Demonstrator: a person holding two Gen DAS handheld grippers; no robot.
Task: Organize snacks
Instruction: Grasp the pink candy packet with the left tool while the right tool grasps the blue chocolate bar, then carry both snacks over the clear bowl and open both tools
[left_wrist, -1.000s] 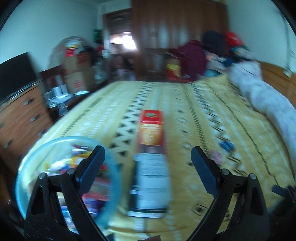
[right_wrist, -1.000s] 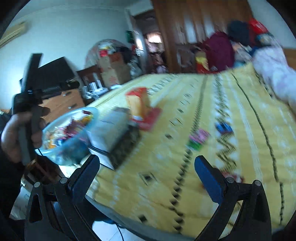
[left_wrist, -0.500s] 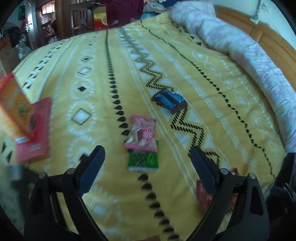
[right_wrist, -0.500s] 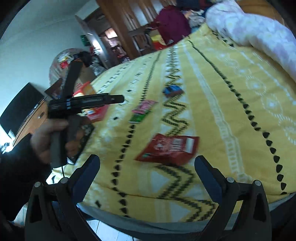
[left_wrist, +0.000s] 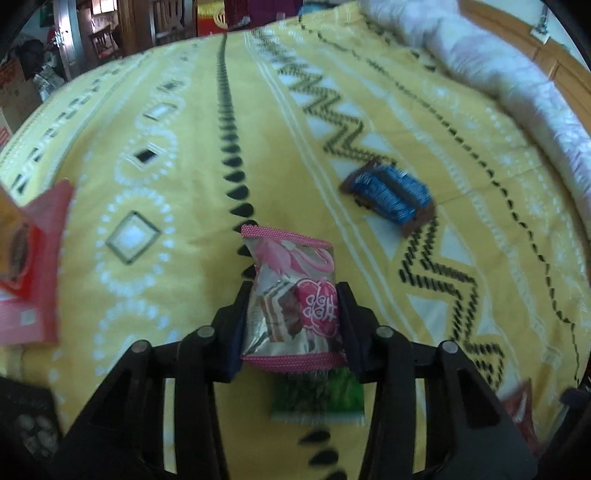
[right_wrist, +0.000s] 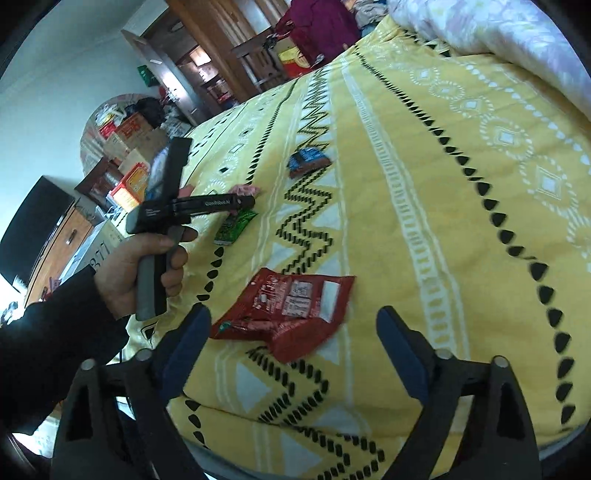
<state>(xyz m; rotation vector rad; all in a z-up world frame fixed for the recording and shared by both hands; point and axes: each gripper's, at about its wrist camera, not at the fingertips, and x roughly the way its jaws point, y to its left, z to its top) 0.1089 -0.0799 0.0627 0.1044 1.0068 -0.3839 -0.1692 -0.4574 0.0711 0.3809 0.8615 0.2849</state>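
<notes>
On the yellow patterned bed cover (left_wrist: 177, 155), at about 6 o'clock in the left wrist view, the left gripper (left_wrist: 293, 314) has just been closing and now its fingers (left_wrist: 236, 325) press both sides of a pink snack packet (left_wrist: 295, 291). A green packet (left_wrist: 317, 398) lies partly under the pink one, toward the camera. A blue packet (left_wrist: 391, 192) lies apart at 2 o'clock, and a red box (left_wrist: 33, 273) is at 9 o'clock by the edge of the view.

In the right wrist view the right gripper (right_wrist: 291, 347) stands wide; its jaws have just been closing a little. A red packet (right_wrist: 288, 306) lies flat on the bed cover between the fingers, and they do not touch it. At 9 o'clock a hand (right_wrist: 136, 266) in a dark sleeve holds the handle of the left gripper.
</notes>
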